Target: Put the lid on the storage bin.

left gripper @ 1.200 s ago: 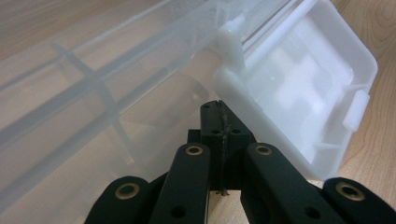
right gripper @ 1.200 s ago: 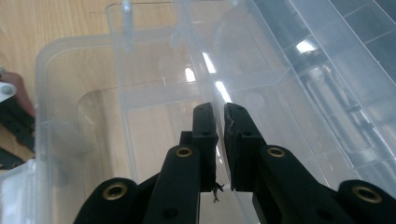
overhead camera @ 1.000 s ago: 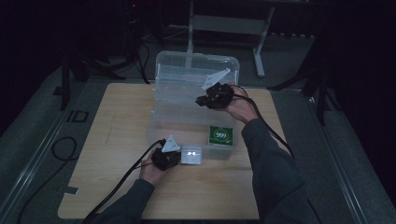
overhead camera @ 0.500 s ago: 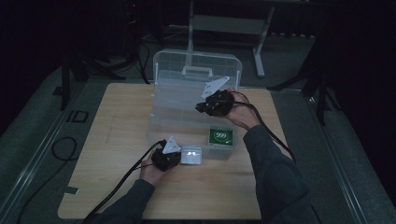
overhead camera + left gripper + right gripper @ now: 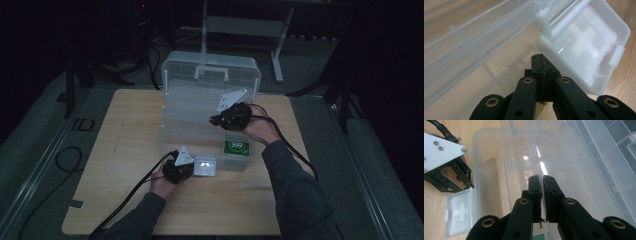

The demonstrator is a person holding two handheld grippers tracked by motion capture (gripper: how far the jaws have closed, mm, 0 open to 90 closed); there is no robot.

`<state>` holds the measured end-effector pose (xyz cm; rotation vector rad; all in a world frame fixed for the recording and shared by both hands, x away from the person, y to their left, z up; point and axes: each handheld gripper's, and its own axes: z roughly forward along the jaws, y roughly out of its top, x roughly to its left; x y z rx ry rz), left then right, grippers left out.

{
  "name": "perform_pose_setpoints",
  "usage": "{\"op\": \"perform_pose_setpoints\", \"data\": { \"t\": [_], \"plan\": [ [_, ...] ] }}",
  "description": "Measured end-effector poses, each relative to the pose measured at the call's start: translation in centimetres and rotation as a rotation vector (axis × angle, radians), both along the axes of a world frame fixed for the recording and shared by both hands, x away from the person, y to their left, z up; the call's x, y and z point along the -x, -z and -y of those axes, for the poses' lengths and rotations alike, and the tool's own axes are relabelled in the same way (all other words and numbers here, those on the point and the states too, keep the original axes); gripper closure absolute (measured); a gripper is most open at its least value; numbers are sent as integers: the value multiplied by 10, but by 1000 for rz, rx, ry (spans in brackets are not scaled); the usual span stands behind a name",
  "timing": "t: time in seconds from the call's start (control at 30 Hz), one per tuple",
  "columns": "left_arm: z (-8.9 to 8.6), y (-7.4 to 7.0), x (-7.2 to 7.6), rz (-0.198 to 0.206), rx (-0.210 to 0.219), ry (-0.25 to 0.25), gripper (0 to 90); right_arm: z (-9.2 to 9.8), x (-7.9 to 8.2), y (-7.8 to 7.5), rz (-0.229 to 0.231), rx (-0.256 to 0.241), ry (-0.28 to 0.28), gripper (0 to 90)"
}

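A clear plastic organiser box (image 5: 200, 135) stands on the wooden table, its lid with a handle (image 5: 210, 72) raised at the back. My right gripper (image 5: 215, 120) hangs over the box's middle, shut on the edge of a clear inner tray (image 5: 564, 170); the thin plastic wall runs between its jaws (image 5: 542, 178). At the box's front wall my left gripper (image 5: 192, 167) is shut and empty (image 5: 541, 58), its tips against the hinge of the white latch flap (image 5: 584, 50), which lies folded out onto the table (image 5: 205, 166). The left gripper (image 5: 470, 185) and latch flap (image 5: 459, 212) also appear in the right gripper view.
A green card marked 999 (image 5: 236, 146) lies in the box's front right compartment. Bare table (image 5: 115, 130) lies left of and in front of the box. Cables trail from both grippers toward the person. Dark stands and table legs rise behind the table.
My right gripper has come down and toward the person with the clear tray in it. The left gripper has stayed at the latch.
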<state>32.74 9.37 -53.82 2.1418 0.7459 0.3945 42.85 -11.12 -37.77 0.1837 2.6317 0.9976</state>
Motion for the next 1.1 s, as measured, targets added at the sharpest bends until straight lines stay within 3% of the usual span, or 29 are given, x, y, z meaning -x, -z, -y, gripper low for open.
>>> {"op": "perform_pose_setpoints", "data": {
  "t": [1.1],
  "plan": [
    [5, 0, 7, 68, -61, -28, 900, -1, 18, 9, 32, 15, -12, 844]
  ]
}}
